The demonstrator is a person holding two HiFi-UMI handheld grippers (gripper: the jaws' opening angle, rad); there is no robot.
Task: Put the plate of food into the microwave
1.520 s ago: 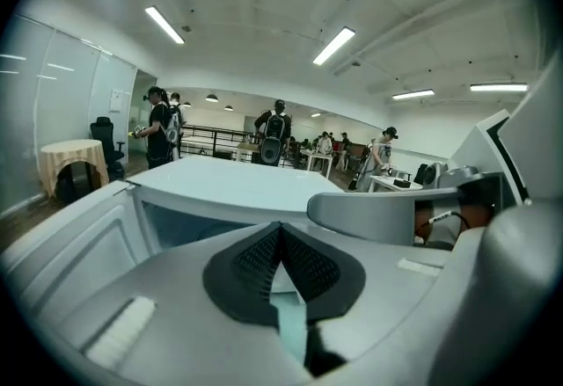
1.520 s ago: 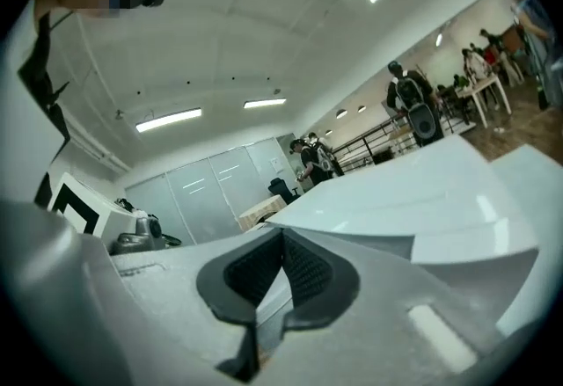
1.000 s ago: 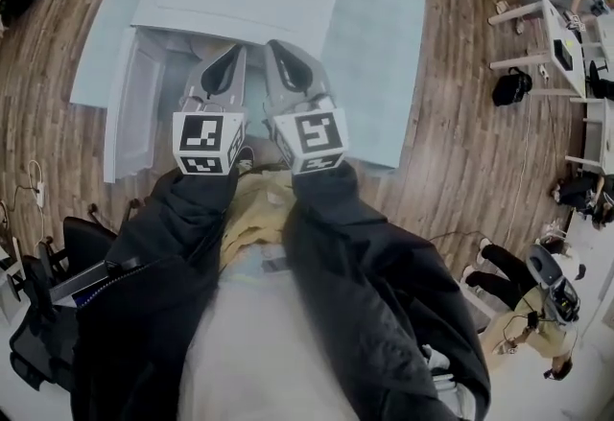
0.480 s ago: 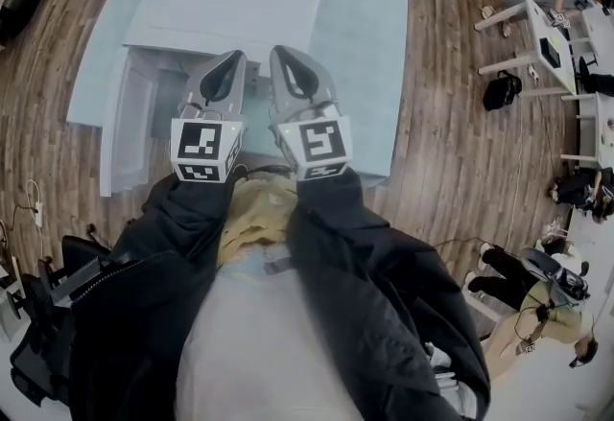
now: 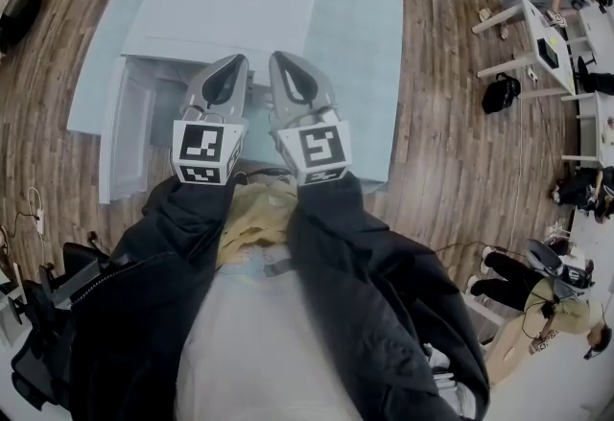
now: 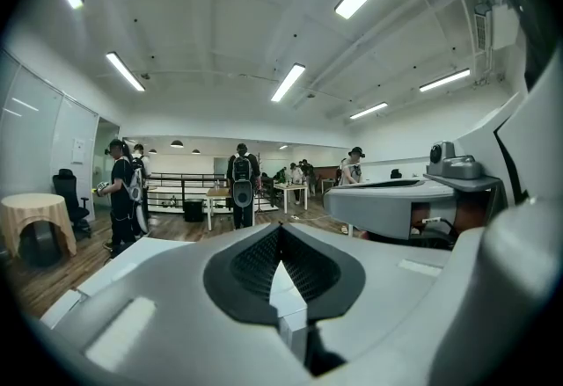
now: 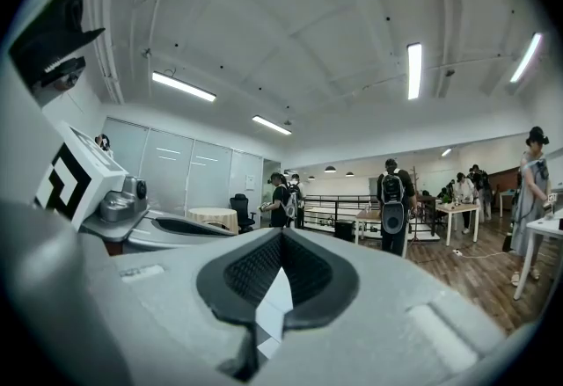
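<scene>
I hold both tongs side by side, low in front of my chest, over the near edge of the pale blue counter (image 5: 369, 35). The left tongs (image 5: 231, 60) are closed with nothing between the pads, which meet in a tight line in the left gripper view (image 6: 280, 233). The right tongs (image 5: 284, 57) are closed and empty too, as the right gripper view shows (image 7: 281, 239).

Just beyond the tips sits a white box (image 5: 223, 11), seen from above, which I take to be the microwave. A pale panel (image 5: 127, 127) on its left may be its door swung open, but I cannot tell.

The plate of food shows in no view. It may be under my tongs and black sleeves (image 5: 355, 266), or already inside the box; from above I cannot see into the cavity.

I judge this to be either the very start or the finish, with nothing in hand. If it is the start, the next move calls for finding the plate, opening the jaws and gripping its rim level.

Both gripper views look out flat across the room at distant people (image 6: 241, 186), not down at the counter.
</scene>
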